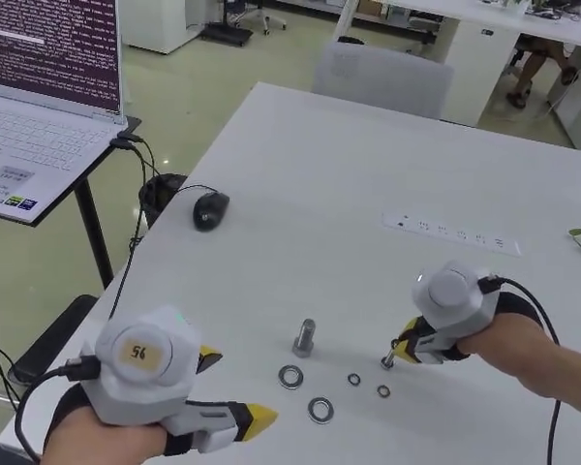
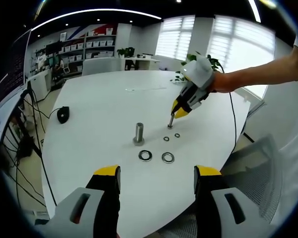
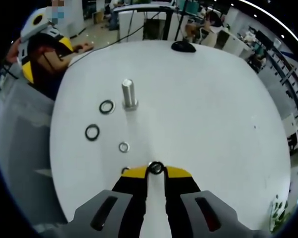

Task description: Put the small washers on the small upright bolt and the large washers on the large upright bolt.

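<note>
The large bolt point(image 1: 304, 337) point(image 2: 139, 134) point(image 3: 129, 95) stands upright on the white table point(image 1: 368, 194). In front of it lie two large washers point(image 1: 290, 376) point(image 1: 321, 410) and two small washers point(image 1: 354, 379) point(image 1: 383, 391). My right gripper point(image 1: 397, 351) point(image 2: 175, 114) point(image 3: 156, 171) is shut on a small ring that looks like a small washer point(image 3: 156, 167), held right at the top of the small upright bolt point(image 1: 387, 362) point(image 2: 171, 119). My left gripper point(image 1: 235, 387) point(image 2: 158, 173) hovers open and holds nothing, near the table's front edge, left of the washers.
A black mouse point(image 1: 210, 209) lies at the table's left side and a white power strip point(image 1: 450, 232) at the far right. An open laptop point(image 1: 39, 97) sits on a stand to the left, with cables hanging. A grey chair point(image 1: 382, 77) stands behind the table.
</note>
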{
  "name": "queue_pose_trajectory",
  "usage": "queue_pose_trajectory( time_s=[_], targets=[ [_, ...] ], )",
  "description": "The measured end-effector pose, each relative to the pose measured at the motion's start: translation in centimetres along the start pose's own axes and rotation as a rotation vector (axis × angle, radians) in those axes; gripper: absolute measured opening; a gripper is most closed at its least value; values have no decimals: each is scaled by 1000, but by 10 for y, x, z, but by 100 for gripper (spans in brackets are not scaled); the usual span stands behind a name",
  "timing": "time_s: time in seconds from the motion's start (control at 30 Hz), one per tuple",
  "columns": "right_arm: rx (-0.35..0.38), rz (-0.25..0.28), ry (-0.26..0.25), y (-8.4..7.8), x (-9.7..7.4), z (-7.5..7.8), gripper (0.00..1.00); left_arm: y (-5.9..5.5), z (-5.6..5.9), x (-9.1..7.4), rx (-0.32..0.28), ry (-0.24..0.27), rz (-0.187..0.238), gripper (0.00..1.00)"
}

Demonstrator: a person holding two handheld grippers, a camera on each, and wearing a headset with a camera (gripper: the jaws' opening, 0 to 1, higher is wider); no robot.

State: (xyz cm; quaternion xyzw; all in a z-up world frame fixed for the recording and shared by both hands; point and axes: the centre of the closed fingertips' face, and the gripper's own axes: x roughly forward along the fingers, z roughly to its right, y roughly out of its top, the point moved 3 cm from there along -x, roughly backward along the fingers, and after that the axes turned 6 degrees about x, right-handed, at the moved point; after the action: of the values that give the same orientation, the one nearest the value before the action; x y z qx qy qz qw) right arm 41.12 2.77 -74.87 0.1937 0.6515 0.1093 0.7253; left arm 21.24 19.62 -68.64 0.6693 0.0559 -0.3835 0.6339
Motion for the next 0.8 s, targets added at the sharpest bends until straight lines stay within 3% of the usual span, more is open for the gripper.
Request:
queue_pose_trajectory(
  time_s=[0.47,0.8],
  targets=[
    [34,-45,21,-11,26,-1,13,1,1,0,5,-2,-7,59],
    [88,-52,22,-27,27,-3,14,-3,3,-3,-1,6,-10,59]
  ],
)
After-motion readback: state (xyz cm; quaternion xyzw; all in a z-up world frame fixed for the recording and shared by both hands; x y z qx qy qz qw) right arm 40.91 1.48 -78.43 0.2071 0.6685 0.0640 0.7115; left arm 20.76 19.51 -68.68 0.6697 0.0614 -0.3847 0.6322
